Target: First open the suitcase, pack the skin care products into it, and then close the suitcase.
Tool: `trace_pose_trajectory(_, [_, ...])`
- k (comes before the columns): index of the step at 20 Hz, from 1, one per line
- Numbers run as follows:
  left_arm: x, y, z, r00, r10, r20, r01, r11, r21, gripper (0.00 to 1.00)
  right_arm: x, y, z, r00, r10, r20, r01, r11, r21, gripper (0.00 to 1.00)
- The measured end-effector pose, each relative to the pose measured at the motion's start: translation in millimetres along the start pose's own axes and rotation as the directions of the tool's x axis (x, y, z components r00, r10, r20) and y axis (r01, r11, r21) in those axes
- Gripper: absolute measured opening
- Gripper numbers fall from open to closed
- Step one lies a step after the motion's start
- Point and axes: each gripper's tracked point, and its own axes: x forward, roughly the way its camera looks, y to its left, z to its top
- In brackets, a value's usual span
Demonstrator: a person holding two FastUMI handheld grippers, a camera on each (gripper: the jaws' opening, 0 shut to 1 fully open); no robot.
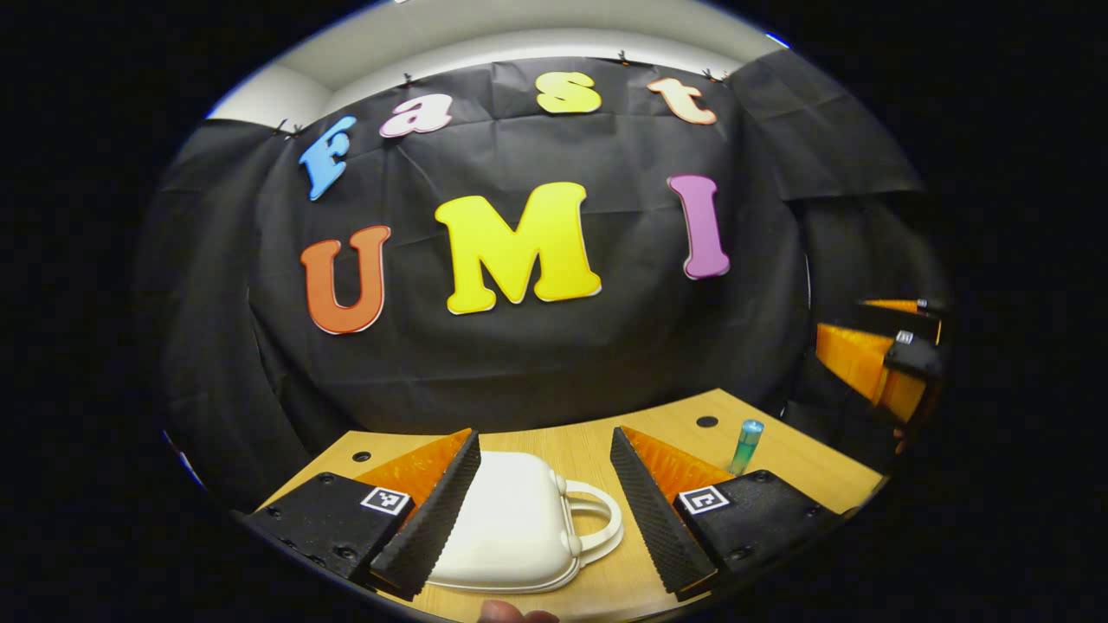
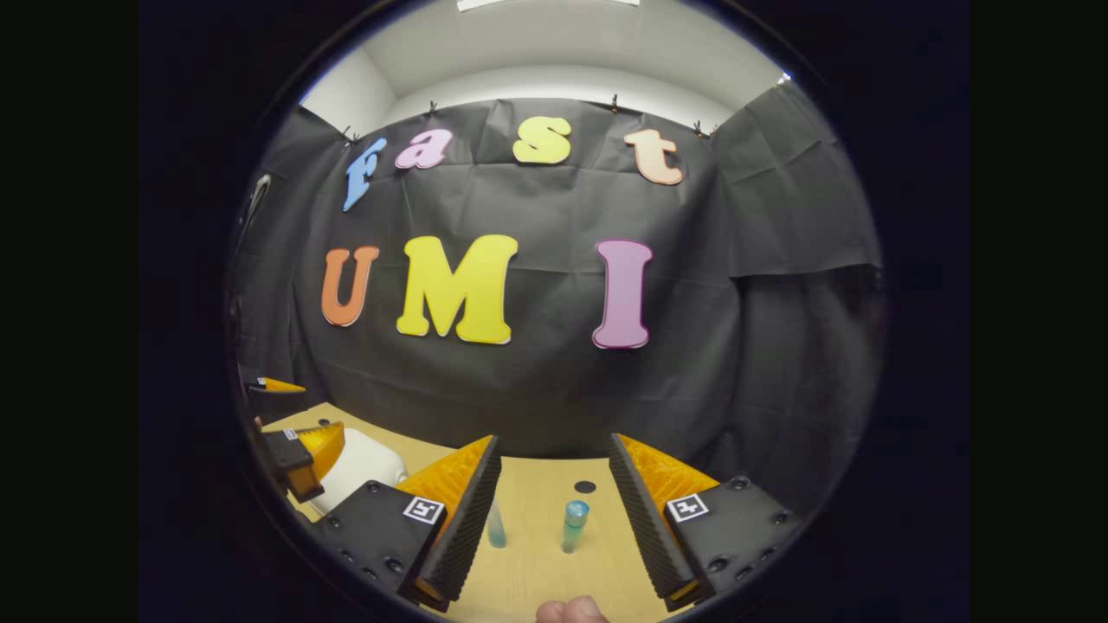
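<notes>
There is one white suitcase point(image 1: 511, 523), small and with a rounded shell, and it lies flat and closed on the wooden table point(image 1: 779, 467). In the left gripper view it sits directly ahead of the left gripper point(image 1: 544, 510), partly between the two fingers, with its one handle point(image 1: 597, 519) turned toward the right finger; the left finger covers its left edge in the picture. The left gripper is spread wide and it grips nothing. In the right gripper view the same suitcase point(image 2: 363, 467) is seen far to the left, behind the other gripper. I count two skin care bottles in the right gripper view: one bottle with a blue cap point(image 2: 573, 525) stands upright ahead of the right gripper point(image 2: 554, 510), between its fingers but apart from both, and a second, paler bottle point(image 2: 496, 525) stands just beside the left finger, partly hidden by it. The right gripper is also spread wide, with nothing pinched. In the left gripper view one bottle point(image 1: 745, 446) stands upright beyond the right finger, well apart from the suitcase. A fingertip of the person point(image 2: 571, 610) shows at the bottom edge of the right gripper view. The table has some small dark round holes point(image 1: 706, 421).
</notes>
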Motion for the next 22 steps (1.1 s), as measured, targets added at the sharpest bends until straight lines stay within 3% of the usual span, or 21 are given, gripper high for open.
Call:
trace_pose_trajectory(3, [7,-18,-26,0.998,-0.037,-0.056,0.046,0.987,0.156,0.99,-3,-25,-11,0.999,-0.043,-0.019,0.043,0.999,-0.021,0.74])
trace_pose_trajectory(5, [16,-37,-51,0.991,-0.073,-0.110,0.100,0.958,0.269,0.98,-7,-43,-19,0.997,-0.073,-0.038,0.072,0.997,-0.032,0.73])
trace_pose_trajectory(9, [32,-63,-103,0.967,-0.102,-0.235,0.206,0.853,0.479,0.97,-14,-78,-36,0.987,-0.142,-0.081,0.140,0.990,-0.027,0.74])
trace_pose_trajectory(12, [53,-61,-134,0.952,-0.065,-0.299,0.245,0.748,0.617,0.97,-18,-95,-40,0.980,-0.177,-0.087,0.175,0.984,-0.026,0.75])
trace_pose_trajectory(14, [62,-65,-154,0.937,-0.051,-0.346,0.281,0.697,0.660,0.97,-19,-105,-44,0.977,-0.192,-0.096,0.191,0.981,-0.025,0.75])
trace_pose_trajectory(18, [76,-58,-176,0.914,-0.004,-0.405,0.313,0.644,0.698,0.95,-22,-121,-52,0.968,-0.224,-0.113,0.225,0.974,-0.012,0.75])
trace_pose_trajectory(20, [84,-56,-184,0.902,0.020,-0.431,0.328,0.619,0.714,0.88,-24,-123,-54,0.966,-0.229,-0.119,0.230,0.973,-0.011,0.75])
trace_pose_trajectory(21, [86,-55,-192,0.890,0.035,-0.454,0.342,0.606,0.718,0.76,-24,-124,-57,0.965,-0.230,-0.123,0.230,0.973,-0.011,0.75])
trace_pose_trajectory(22, [89,-54,-200,0.878,0.043,-0.477,0.360,0.599,0.715,0.73,-24,-124,-57,0.965,-0.230,-0.126,0.231,0.973,-0.010,0.75])
